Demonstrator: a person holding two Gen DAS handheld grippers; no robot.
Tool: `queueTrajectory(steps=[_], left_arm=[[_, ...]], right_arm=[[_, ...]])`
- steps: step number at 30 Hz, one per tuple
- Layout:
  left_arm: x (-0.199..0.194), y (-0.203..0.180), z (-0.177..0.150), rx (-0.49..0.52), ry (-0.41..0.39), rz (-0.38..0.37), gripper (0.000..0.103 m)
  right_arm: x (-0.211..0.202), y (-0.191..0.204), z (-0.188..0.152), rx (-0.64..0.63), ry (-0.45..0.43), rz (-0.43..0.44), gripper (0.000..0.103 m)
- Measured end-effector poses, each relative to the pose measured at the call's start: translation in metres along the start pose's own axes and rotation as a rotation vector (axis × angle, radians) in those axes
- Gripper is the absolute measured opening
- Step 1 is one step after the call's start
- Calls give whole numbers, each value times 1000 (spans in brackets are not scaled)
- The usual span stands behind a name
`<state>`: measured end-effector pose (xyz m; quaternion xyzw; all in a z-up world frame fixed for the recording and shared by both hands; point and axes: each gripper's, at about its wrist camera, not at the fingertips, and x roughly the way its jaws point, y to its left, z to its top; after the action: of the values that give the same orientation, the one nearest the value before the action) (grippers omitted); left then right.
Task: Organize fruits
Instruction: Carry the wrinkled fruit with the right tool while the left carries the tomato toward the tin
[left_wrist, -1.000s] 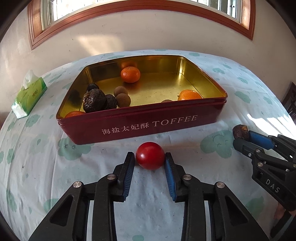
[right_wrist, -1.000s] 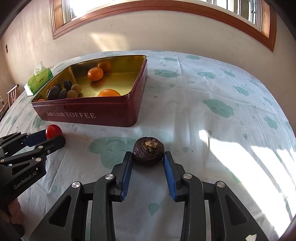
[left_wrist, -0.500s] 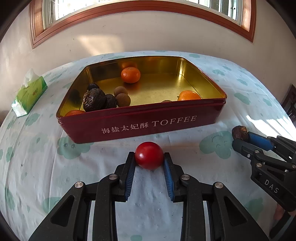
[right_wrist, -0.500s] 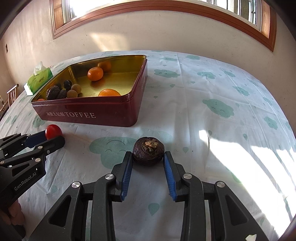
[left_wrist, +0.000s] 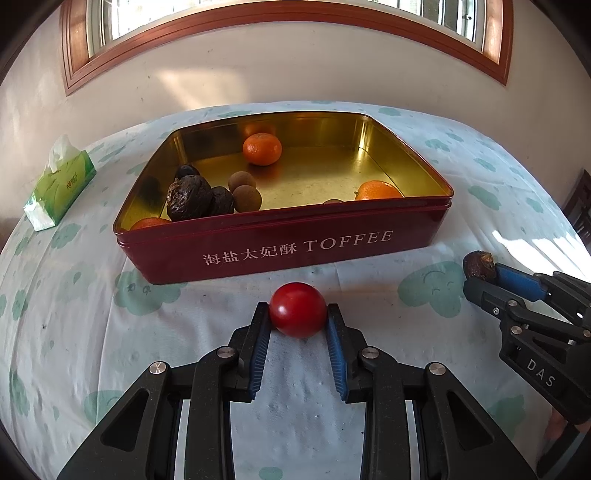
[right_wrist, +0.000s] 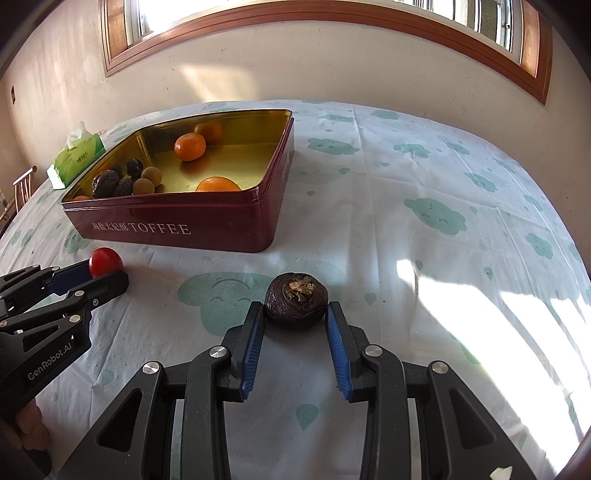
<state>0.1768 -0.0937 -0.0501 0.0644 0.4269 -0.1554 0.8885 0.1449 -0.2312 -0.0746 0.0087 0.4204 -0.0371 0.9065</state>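
- Gripping in both hands at once: left gripper (left_wrist: 297, 314) has its jaws closed onto a small glossy red round fruit (left_wrist: 297, 309), blue pads touching each side of it
- Right gripper (right_wrist: 295, 312) has jaws narrowed around a dark brown wrinkled round fruit (right_wrist: 296, 301) with a pale dried stem scar on top; left pad touches, right pad looks just at the skin, so I judge it held but lightly
- Both fruits sit low over the counter, which is covered in a pale cloth printed with green clouds (right_wrist: 436, 216); cannot tell whether either is lifted clear of it
- Both lie on the near side of the dark red rectangular tin with gold interior and "TOFFEE" lettering (left_wrist: 295, 247), red fruit just in front of its long wall, brown fruit off toward its right corner; likely placed for a short carry over the rim
- Tin already holds two orange mandarins (left_wrist: 262, 148), a third partly hidden at the near left corner, dark wrinkled fruits (left_wrist: 189, 197) and small tan round ones (left_wrist: 248, 198) clustered left; like seems kept with like
- Judgement: brown fruit belongs with the dark cluster, which means crossing the left gripper's path, so some risk of the tools meeting
- Green tissue pack (left_wrist: 61, 188) lies well left of the tin, uninvolved
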Motion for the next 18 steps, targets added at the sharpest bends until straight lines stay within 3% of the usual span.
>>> queueTrajectory(steps=[18], left_arm=[[-15, 6, -2, -25, -21, -36, 31]], right_arm=[[-11, 0, 2, 2, -24, 3, 31]])
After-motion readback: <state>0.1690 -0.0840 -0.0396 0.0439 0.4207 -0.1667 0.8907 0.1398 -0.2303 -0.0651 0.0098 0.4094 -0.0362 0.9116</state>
